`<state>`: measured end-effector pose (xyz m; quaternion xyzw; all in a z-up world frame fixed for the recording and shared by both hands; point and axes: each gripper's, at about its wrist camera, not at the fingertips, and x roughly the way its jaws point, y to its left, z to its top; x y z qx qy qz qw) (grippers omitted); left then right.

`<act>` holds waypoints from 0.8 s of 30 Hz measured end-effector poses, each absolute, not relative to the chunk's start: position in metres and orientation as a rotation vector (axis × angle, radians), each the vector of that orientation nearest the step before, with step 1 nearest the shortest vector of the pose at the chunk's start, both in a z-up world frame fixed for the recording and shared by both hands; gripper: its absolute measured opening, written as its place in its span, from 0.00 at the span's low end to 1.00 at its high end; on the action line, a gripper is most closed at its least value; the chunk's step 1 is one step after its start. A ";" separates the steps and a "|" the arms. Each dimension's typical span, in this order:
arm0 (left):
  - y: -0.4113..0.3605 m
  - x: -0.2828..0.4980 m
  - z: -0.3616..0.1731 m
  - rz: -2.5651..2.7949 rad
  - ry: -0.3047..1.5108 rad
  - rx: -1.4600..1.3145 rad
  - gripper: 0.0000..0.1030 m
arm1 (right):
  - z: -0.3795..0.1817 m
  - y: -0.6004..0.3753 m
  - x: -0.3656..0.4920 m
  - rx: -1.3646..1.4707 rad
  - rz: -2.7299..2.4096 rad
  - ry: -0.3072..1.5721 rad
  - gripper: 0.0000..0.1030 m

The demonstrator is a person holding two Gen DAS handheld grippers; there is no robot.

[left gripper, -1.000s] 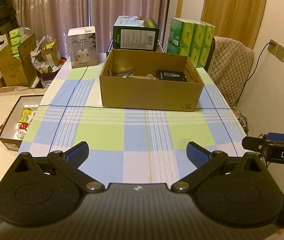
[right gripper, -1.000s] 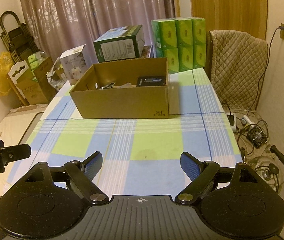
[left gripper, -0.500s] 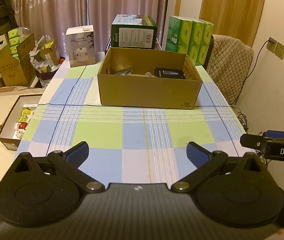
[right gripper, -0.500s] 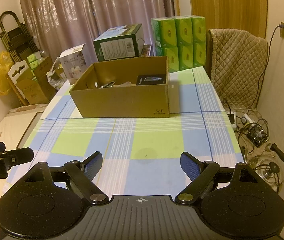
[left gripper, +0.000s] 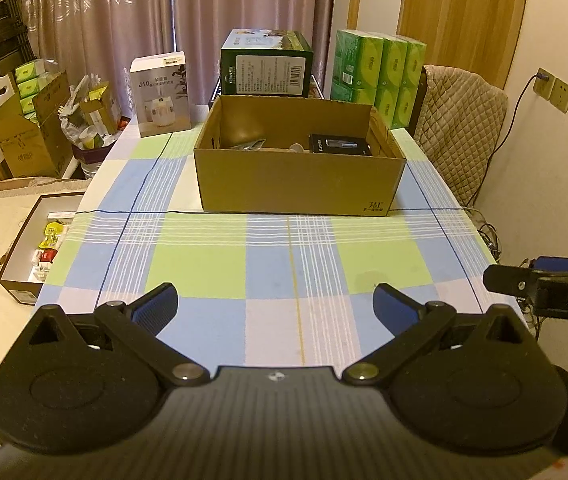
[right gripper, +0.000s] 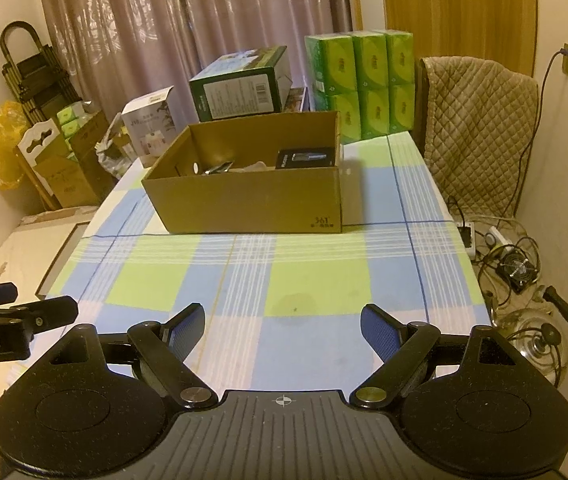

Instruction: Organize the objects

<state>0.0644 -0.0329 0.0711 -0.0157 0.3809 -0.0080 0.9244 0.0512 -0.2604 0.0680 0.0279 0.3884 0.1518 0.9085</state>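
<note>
Both my tools are spread and empty, left tool [left gripper: 274, 304] and right tool [right gripper: 282, 328] over the worktop's [left gripper: 220, 264] near edge. The box [left gripper: 299, 184] sits mid-worktop, stiff brown cardboard, things inside. Risk: its thin wall could buckle, or slide on the smooth checked cloth.

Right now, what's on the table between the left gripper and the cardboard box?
Nothing: in the left wrist view, only bare checked tablecloth lies between the open left gripper and the cardboard box.
</note>
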 end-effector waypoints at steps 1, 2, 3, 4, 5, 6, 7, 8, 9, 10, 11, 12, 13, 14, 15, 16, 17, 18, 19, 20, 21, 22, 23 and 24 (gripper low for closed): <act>-0.033 0.065 0.070 -0.017 0.783 -0.031 0.99 | 0.068 -0.260 0.051 0.057 0.314 0.800 0.80; -0.034 0.065 0.069 -0.017 0.785 -0.031 0.99 | 0.068 -0.260 0.051 0.055 0.314 0.799 0.80; -0.034 0.065 0.069 -0.016 0.786 -0.032 0.99 | 0.068 -0.260 0.050 0.054 0.314 0.799 0.80; -0.034 0.065 0.069 -0.016 0.786 -0.032 0.99 | 0.068 -0.260 0.050 0.054 0.314 0.799 0.80; -0.034 0.065 0.068 -0.017 0.787 -0.032 0.99 | 0.068 -0.261 0.050 0.054 0.314 0.800 0.80; -0.034 0.065 0.068 -0.018 0.787 -0.032 0.99 | 0.068 -0.260 0.050 0.054 0.314 0.801 0.80; -0.034 0.064 0.068 -0.020 0.786 -0.032 0.99 | 0.067 -0.260 0.049 0.053 0.314 0.801 0.80; -0.034 0.064 0.068 -0.020 0.786 -0.032 0.99 | 0.067 -0.260 0.050 0.053 0.313 0.801 0.80; -0.034 0.064 0.067 -0.021 0.787 -0.032 0.99 | 0.067 -0.260 0.050 0.054 0.313 0.801 0.80; -0.034 0.064 0.067 -0.021 0.788 -0.032 0.99 | 0.067 -0.260 0.049 0.055 0.313 0.803 0.80; -0.035 0.064 0.067 -0.020 0.788 -0.031 0.99 | 0.066 -0.260 0.049 0.056 0.312 0.803 0.80; -0.035 0.064 0.067 -0.020 0.787 -0.032 0.99 | 0.066 -0.260 0.050 0.056 0.310 0.804 0.80; -0.035 0.064 0.067 -0.020 0.788 -0.033 0.99 | 0.066 -0.261 0.050 0.055 0.309 0.804 0.80; -0.035 0.064 0.067 -0.021 0.788 -0.033 0.99 | 0.066 -0.261 0.050 0.056 0.309 0.805 0.80; -0.035 0.064 0.068 -0.021 0.788 -0.032 0.99 | 0.066 -0.261 0.050 0.057 0.309 0.804 0.80; -0.036 0.064 0.067 -0.021 0.788 -0.031 0.99 | 0.066 -0.261 0.050 0.056 0.309 0.804 0.80; -0.036 0.064 0.067 -0.021 0.788 -0.031 0.99 | 0.066 -0.261 0.050 0.055 0.310 0.804 0.80; -0.036 0.064 0.068 -0.022 0.788 -0.032 0.99 | 0.066 -0.261 0.050 0.056 0.310 0.804 0.80; -0.036 0.064 0.068 -0.021 0.789 -0.032 0.99 | 0.066 -0.261 0.050 0.057 0.310 0.804 0.80; -0.036 0.065 0.067 -0.021 0.790 -0.031 0.99 | 0.066 -0.262 0.050 0.058 0.310 0.804 0.80; -0.036 0.065 0.068 -0.021 0.789 -0.030 0.99 | 0.066 -0.261 0.050 0.056 0.311 0.805 0.80; -0.036 0.065 0.068 -0.021 0.788 -0.030 0.99 | 0.066 -0.261 0.050 0.057 0.311 0.805 0.80; -0.037 0.065 0.067 -0.021 0.788 -0.028 0.99 | 0.066 -0.262 0.051 0.058 0.312 0.807 0.80; -0.038 0.064 0.067 -0.024 0.787 -0.026 0.99 | 0.066 -0.262 0.052 0.060 0.312 0.808 0.80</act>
